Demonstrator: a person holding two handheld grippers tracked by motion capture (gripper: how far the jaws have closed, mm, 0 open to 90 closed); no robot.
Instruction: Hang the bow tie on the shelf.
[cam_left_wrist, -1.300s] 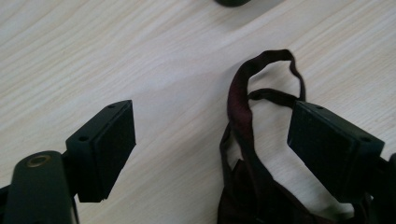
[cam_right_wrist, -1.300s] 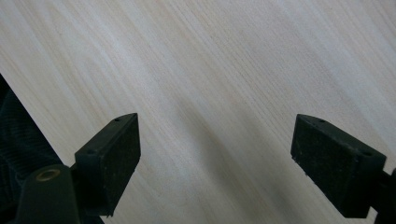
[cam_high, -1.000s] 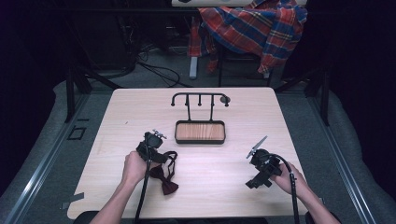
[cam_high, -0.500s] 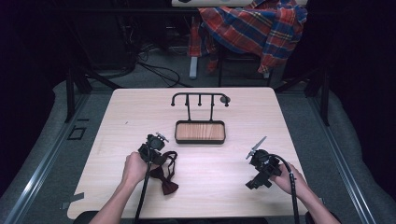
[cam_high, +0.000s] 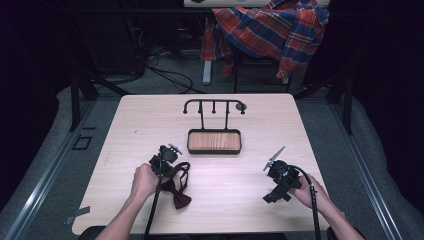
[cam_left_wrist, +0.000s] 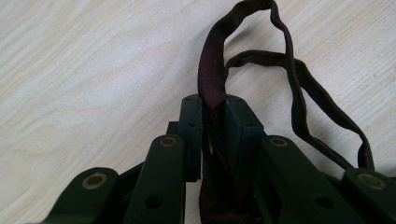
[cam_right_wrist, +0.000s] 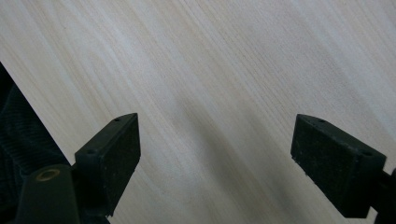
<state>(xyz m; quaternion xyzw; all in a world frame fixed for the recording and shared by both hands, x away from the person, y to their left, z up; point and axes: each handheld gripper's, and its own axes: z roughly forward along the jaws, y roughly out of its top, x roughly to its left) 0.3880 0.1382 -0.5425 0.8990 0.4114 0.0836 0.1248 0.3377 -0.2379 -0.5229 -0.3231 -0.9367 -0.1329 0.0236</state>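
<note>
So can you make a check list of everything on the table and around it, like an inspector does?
Surface: light wood table, bare around the things.
Job's things: dark red bow tie lying by the left hand, its strap looped up; black hook stand with a wooden tray at the middle.
Clutter: nothing seen.
Grippers: left gripper has its jaws shut on the strap; right gripper has its jaws wide open over bare wood.
Cables: one trails from each gripper; more lie on the floor behind.
Surroundings: plaid shirt draped at the back, dark room, grey floor.
</note>
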